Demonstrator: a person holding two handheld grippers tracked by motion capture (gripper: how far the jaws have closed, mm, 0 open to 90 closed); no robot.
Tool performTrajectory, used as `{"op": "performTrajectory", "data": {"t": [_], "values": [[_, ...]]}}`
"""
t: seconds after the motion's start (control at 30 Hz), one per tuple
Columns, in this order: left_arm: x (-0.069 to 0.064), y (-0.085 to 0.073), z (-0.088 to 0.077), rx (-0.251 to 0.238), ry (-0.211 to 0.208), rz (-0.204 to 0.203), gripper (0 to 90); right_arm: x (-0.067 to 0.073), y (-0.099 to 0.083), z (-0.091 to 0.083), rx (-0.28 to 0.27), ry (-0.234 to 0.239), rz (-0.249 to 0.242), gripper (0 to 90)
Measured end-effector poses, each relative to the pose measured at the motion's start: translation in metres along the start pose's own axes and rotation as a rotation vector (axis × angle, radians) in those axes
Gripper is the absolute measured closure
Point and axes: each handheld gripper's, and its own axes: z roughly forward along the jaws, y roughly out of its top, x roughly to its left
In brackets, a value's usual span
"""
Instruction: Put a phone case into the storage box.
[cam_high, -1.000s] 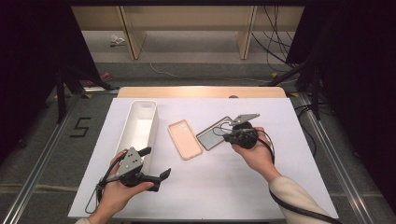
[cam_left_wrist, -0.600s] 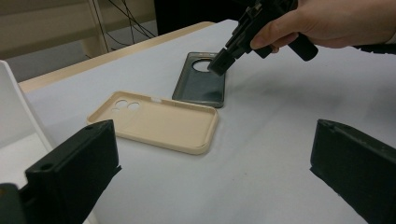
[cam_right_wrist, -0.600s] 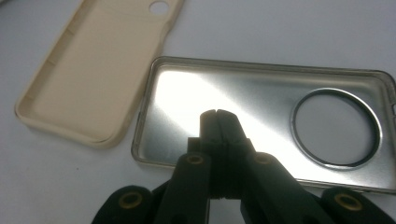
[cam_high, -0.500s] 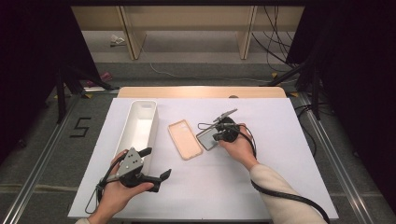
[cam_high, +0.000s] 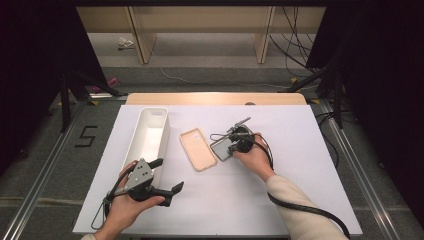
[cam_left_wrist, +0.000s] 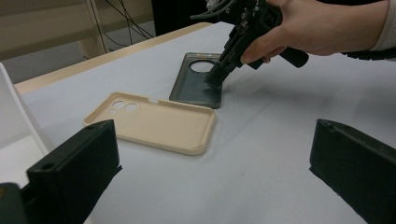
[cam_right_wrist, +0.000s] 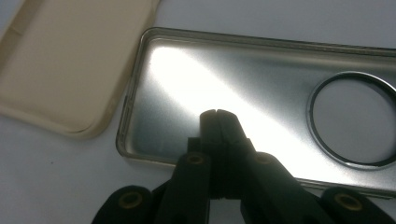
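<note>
With the right gripper's (cam_high: 231, 146) fingers clenched on nothing inside the dark case (cam_right_wrist: 261, 88), pushing could skid it into the beige case (cam_high: 198, 149).

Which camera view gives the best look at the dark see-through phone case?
The right gripper view: the dark case lies close up, rim and round camera hole sharp, with the shut right gripper over its inside. The left gripper view shows it whole but farther off, beside the beige case. The high view shows it small, partly hidden by the gripper.

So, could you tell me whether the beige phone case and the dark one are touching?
Apart: the left gripper view shows bare table between the beige phone case and the dark case.
</note>
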Motion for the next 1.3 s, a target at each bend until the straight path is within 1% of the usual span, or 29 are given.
{"op": "performTrajectory", "data": {"t": [0.33,0.53,0.6,0.63,0.67,0.7,0.9,1.0,1.13,1.3], "values": [[-0.001,0.000,0.000,0.000,-0.002,0.001,1.0,-0.004,-0.007,-0.007,0.038,0.001,-0.017,90.0],[-0.001,0.000,0.000,0.000,-0.003,0.004,1.0,-0.005,-0.012,-0.013,0.076,0.001,-0.050,90.0],[-0.001,0.000,0.000,0.000,-0.002,0.003,1.0,-0.005,-0.013,-0.014,0.080,-0.001,-0.054,90.0],[-0.001,0.000,-0.001,-0.001,-0.002,0.003,1.0,-0.005,-0.014,-0.016,0.096,-0.004,-0.059,90.0],[-0.001,0.000,-0.001,-0.001,-0.002,0.003,1.0,-0.005,-0.014,-0.016,0.096,-0.004,-0.059,90.0],[-0.001,0.000,-0.001,0.000,-0.002,0.003,1.0,-0.006,-0.016,-0.018,0.101,-0.005,-0.073,90.0],[-0.001,0.000,0.000,0.000,-0.002,0.004,1.1,-0.008,-0.020,-0.022,0.120,-0.010,-0.089,90.0],[-0.001,0.000,-0.001,0.000,-0.002,0.004,1.1,-0.010,-0.023,-0.024,0.132,-0.010,-0.109,90.0],[-0.001,0.000,-0.001,0.000,-0.002,0.004,1.1,-0.013,-0.026,-0.026,0.141,-0.011,-0.107,90.0],[-0.001,0.000,-0.001,0.000,-0.001,0.003,1.1,-0.023,-0.032,-0.032,0.156,-0.016,-0.098,90.0]]}}
